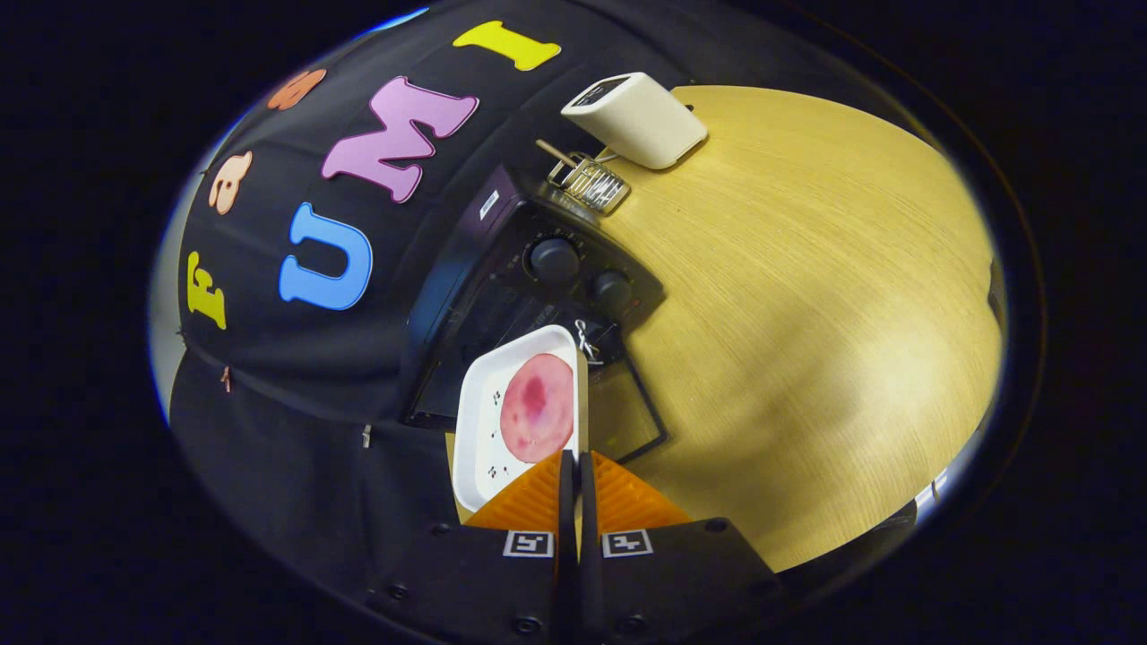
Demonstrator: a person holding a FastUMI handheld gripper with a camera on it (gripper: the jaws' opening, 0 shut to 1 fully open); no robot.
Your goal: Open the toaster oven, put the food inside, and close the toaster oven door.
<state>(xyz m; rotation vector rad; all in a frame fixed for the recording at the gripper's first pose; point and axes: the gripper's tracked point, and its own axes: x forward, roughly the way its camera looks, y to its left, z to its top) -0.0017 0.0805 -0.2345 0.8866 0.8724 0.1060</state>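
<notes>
The gripper (575,466), fingers clenched on the rim of a white square plastic tray (484,421) carrying a round pink slice of meat (538,408), holds it edge-up just ahead of the black toaster oven (502,269) at the wooden desk's (806,313) rear-left edge, door (636,412) lowered, tray's length apparently pointing into the cavity.

toaster oven (538,287) | interior hidden by plate (488,421) | dial markings too small
</notes>
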